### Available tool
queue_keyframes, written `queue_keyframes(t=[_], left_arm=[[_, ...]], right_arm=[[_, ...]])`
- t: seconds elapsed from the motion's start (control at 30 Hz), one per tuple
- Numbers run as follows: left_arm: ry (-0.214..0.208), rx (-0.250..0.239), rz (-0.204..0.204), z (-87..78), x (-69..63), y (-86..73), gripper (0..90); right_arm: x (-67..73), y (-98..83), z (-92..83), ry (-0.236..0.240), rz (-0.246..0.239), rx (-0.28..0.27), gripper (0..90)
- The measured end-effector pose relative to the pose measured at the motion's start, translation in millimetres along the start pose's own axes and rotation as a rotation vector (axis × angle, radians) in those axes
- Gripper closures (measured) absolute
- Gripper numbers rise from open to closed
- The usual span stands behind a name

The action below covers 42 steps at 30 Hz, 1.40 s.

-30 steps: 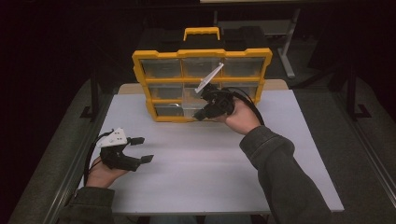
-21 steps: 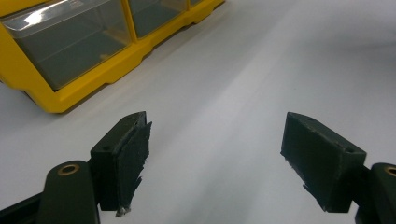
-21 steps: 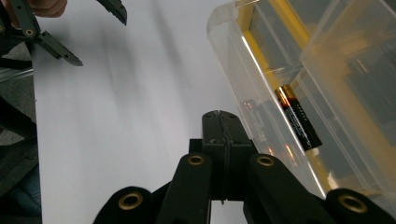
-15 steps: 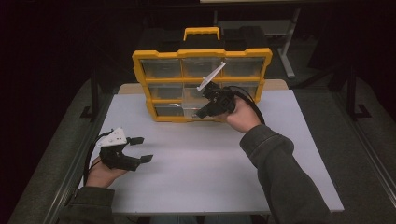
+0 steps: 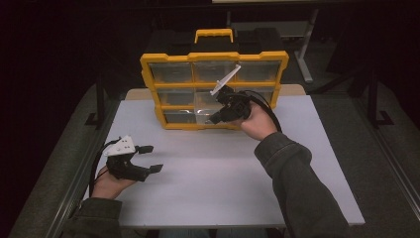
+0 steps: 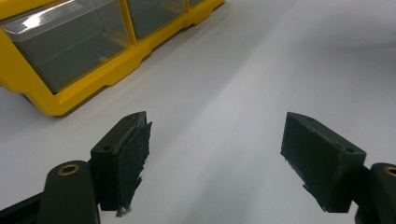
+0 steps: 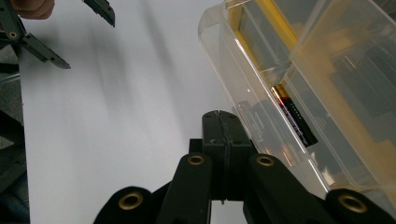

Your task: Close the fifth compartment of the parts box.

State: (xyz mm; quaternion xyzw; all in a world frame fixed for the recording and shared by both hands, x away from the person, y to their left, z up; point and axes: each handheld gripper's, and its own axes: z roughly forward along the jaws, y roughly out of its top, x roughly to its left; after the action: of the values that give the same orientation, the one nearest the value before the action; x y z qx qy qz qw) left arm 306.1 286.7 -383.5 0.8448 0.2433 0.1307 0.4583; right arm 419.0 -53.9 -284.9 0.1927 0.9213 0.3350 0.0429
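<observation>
right gripper: jaws pressed together, empty, just beside the clear drawer holding a battery. left gripper: jaws wide apart, empty. the drawer front is best hooked squarely and drawn out straight.

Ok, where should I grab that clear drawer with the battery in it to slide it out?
Probably the top rim of its front wall, from the table side: the drawer juts from the yellow organizer, open-topped, battery lying just behind that wall. The right tongs, shut beside it, must open first.
</observation>
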Motion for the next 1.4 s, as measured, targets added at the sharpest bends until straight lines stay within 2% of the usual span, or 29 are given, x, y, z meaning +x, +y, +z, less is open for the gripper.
queue_keyframes(t=[1.07,1.4], left_arm=[[-0.001,-0.003,-0.007,0.7,0.9,-0.9,23.3],[0.004,-0.006,-0.008,0.6,1.1,-1.0,23.4]], right_arm=[[-19.0,10.7,1.4,-0.021,0.032,0.006,89.2],[-24.2,13.5,1.7,-0.040,0.035,0.009,89.1]])
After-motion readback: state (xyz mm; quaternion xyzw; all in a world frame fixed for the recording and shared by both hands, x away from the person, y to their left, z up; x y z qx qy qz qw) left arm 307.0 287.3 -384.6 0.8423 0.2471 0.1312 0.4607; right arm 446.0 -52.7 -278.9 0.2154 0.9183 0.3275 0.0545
